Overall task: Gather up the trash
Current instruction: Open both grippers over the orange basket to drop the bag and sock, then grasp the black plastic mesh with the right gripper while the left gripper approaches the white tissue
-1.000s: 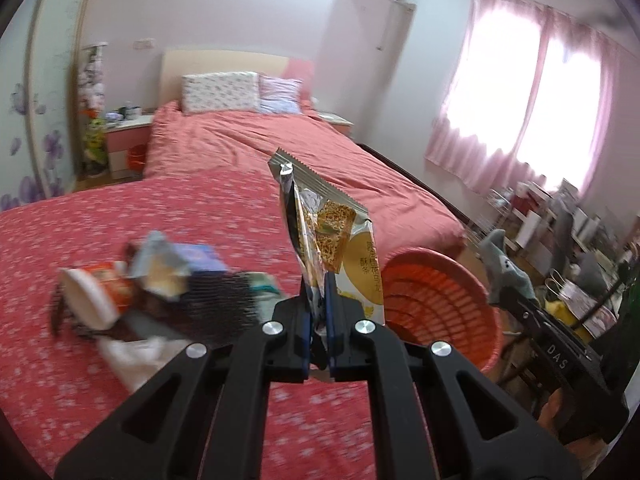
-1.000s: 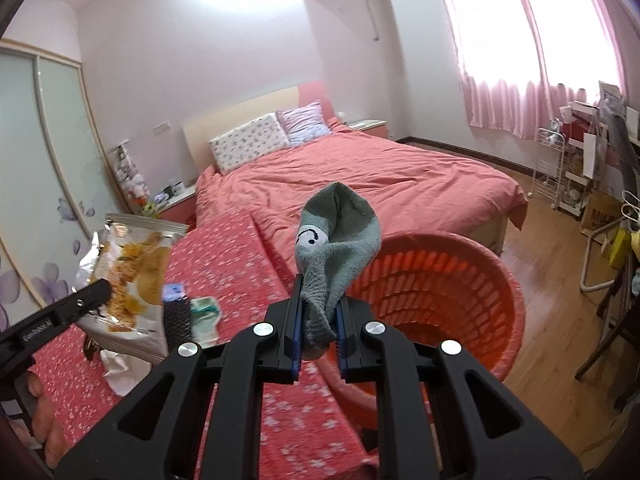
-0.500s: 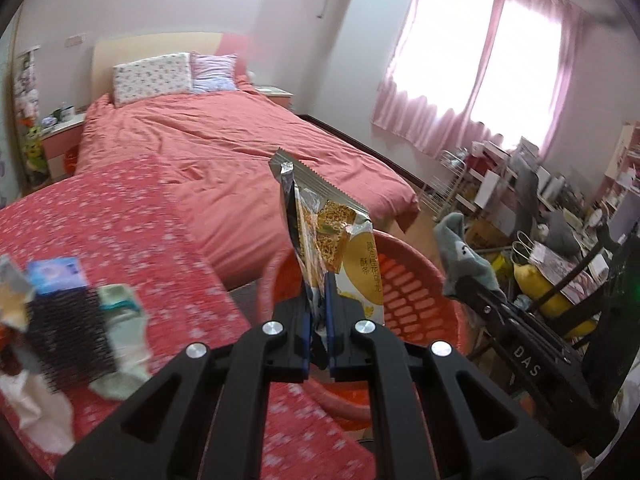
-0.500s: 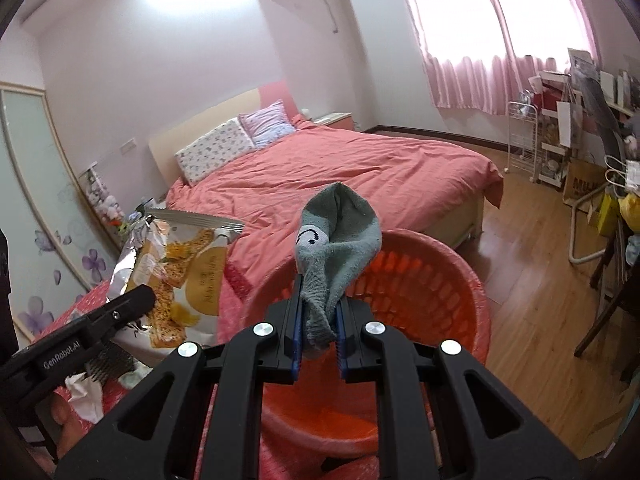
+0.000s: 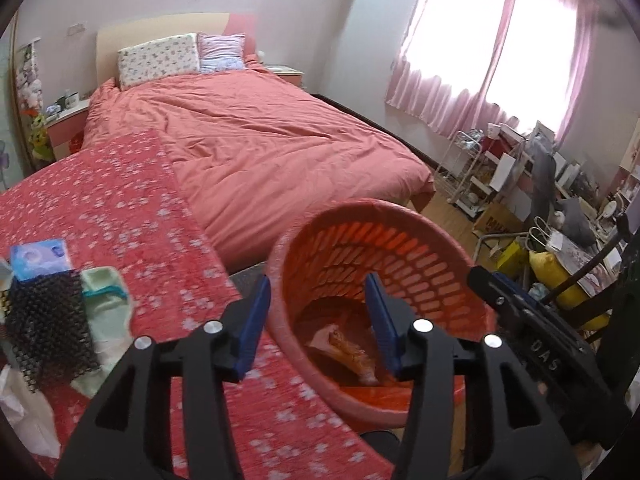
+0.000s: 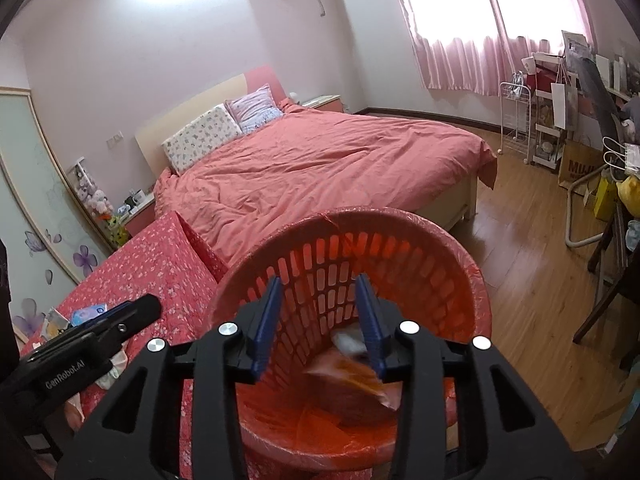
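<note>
Lying at the bottom of the orange basket (image 5: 400,248), the snack packet (image 5: 352,354) shows orange and pale print, seen between the fingers of the left gripper (image 5: 318,320); from the right wrist view the same packet is motion-blurred, with a whitish-grey lump above it, possibly the sock (image 6: 348,338), too smeared to be sure. Left gripper jaws have just been opening and stand spread, nothing between the blue pads (image 5: 254,320), one pad over the table edge and the other over the basket mouth. Right gripper (image 6: 320,320) jaws have also just been opening and stand apart, empty, both pads in front of the slotted basket wall. Basket sits on the floor, just beside the table corner, lined with thin red plastic at the rim. Table carries a red flowered cloth (image 5: 132,208); on its left part lie leftover items: a black mesh pad (image 5: 48,320), a pale green piece (image 5: 104,280) touching it, a blue packet (image 5: 38,254) just behind, and a white bag (image 5: 24,412) at the near edge. Right gripper's black body shows at the right edge of the left view, left gripper's body at the lower left of the right view, over the table. Behind stands a bed (image 5: 260,144) with a salmon cover and two pillows (image 5: 160,54), then pink curtains (image 5: 492,52) on a bright window, and cluttered shelves (image 5: 520,168) on the right.
</note>
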The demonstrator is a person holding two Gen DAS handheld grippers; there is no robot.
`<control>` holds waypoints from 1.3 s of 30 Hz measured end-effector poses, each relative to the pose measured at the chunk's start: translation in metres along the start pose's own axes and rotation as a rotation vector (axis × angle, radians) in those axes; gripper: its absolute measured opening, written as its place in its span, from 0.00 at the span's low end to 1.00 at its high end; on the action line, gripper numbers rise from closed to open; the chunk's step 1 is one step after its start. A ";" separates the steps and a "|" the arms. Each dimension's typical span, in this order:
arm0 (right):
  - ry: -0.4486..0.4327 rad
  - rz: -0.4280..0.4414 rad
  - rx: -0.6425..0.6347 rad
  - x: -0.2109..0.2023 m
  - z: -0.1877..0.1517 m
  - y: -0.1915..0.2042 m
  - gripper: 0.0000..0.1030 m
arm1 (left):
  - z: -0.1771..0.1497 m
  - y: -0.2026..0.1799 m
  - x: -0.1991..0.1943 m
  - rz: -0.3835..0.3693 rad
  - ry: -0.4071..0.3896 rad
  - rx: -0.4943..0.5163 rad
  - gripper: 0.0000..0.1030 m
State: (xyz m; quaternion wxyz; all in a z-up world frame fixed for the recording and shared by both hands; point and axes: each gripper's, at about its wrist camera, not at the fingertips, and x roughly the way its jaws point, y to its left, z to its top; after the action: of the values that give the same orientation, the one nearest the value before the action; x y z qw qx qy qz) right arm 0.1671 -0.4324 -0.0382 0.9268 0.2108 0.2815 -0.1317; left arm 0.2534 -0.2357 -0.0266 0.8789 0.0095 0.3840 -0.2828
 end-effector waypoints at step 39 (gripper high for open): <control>0.254 0.228 -0.283 0.038 -0.067 0.195 0.36 | -0.112 0.206 -0.164 0.430 -0.055 -0.277 0.69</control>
State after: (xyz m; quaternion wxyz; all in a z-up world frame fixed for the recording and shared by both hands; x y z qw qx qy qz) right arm 0.2369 -0.2350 -0.0487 0.9131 0.1242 0.3861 0.0424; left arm 0.1934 0.0439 -0.0355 0.9218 -0.0374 0.3843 -0.0341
